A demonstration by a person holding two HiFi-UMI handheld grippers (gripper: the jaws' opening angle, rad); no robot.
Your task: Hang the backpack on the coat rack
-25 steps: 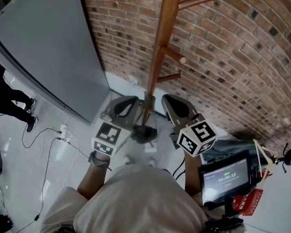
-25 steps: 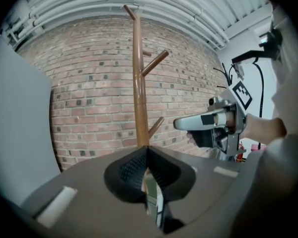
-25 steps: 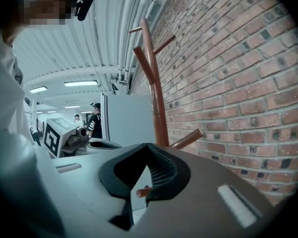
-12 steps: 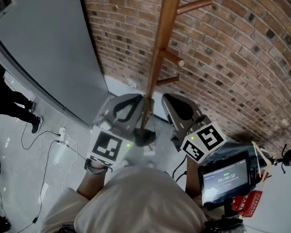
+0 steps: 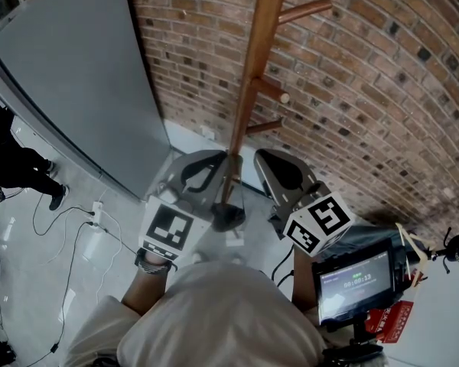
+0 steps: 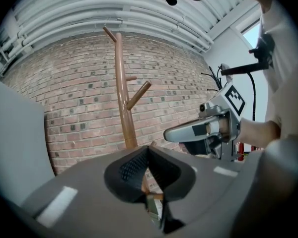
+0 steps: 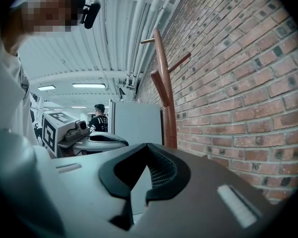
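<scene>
Little here can be read.

- Small screen [image 5: 353, 283], on the person's side of the right gripper [image 5: 265, 159] and just behind its right cube [image 5: 319, 224]. One line of pale digits set like a clock, 00:00:1-, last digit unsure. The other lines on it are too small to read.
- Red tag [image 5: 389, 317], hanging below the screen, well back from the right gripper. White print, not legible.
- Right cube, and left cube [image 5: 168, 230] at the rear of the left gripper [image 5: 218, 160]. Black-and-white square code patterns, not text.
- Right gripper view: beyond the left gripper, a dark shirt [image 7: 98, 123] on a person's back bears white block letters. "IVE" shows; the rest can't be made out.
</scene>
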